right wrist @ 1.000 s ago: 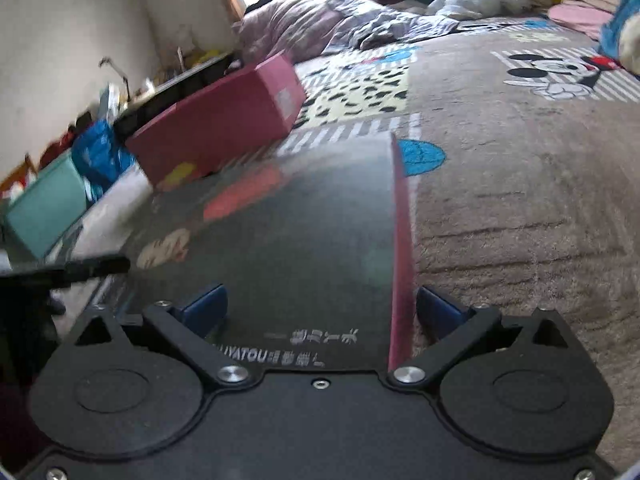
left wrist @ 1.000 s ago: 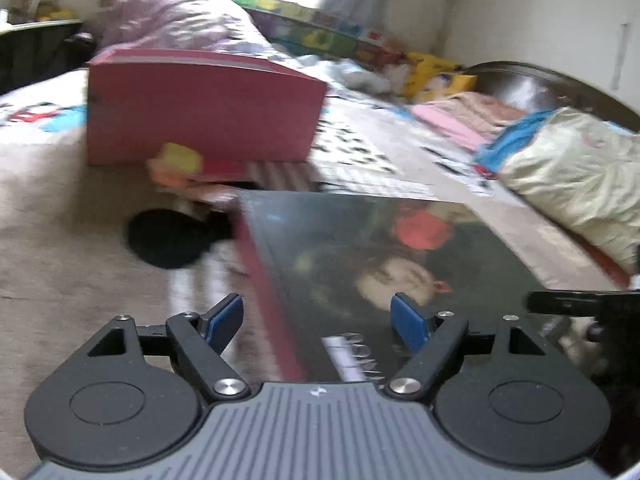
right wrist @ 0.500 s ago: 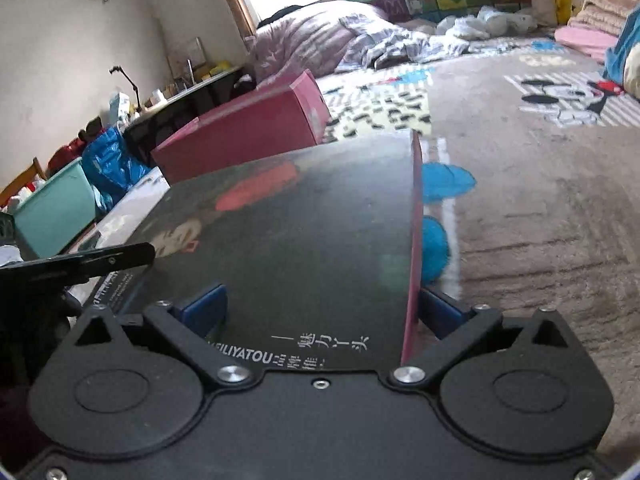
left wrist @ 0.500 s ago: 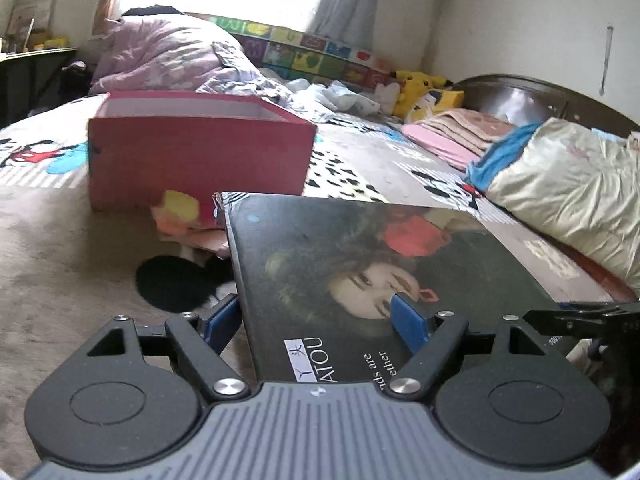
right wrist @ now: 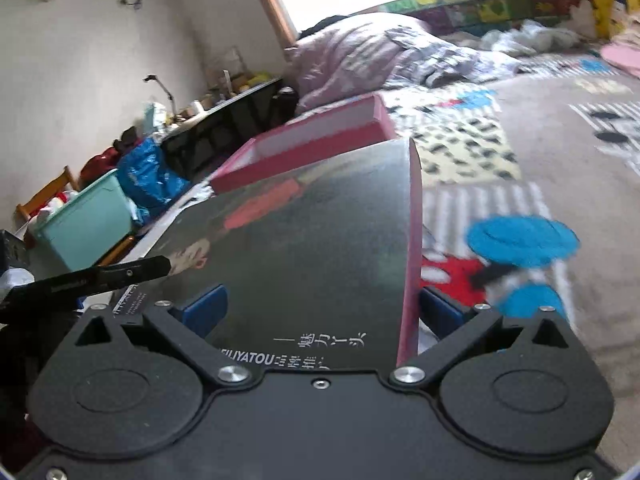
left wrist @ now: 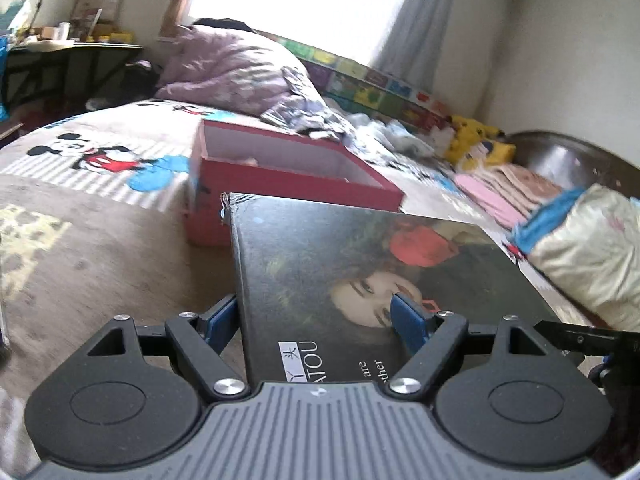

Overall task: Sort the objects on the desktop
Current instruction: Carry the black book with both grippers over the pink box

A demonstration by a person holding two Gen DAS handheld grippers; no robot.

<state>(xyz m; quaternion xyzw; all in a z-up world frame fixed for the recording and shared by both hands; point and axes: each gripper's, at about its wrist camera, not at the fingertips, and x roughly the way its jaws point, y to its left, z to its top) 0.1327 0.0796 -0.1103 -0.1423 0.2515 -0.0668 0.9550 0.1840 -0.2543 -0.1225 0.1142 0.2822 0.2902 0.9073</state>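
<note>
At the center of both frames, we carry a dark book (left wrist: 360, 280) flat between two tools, short of the open red box (left wrist: 280, 172) on the bed (left wrist: 80, 248). The left tool (left wrist: 316, 320) and right tool (right wrist: 320, 312) each straddle an end; whether they pinch it we cannot tell. Uneven lifting, we judge, could tip the book off. Both point level toward the box.

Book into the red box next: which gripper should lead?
Probably left. Both grip the book, but from the left gripper the open box lies straight ahead; from the right gripper it sits off to the left.
</note>
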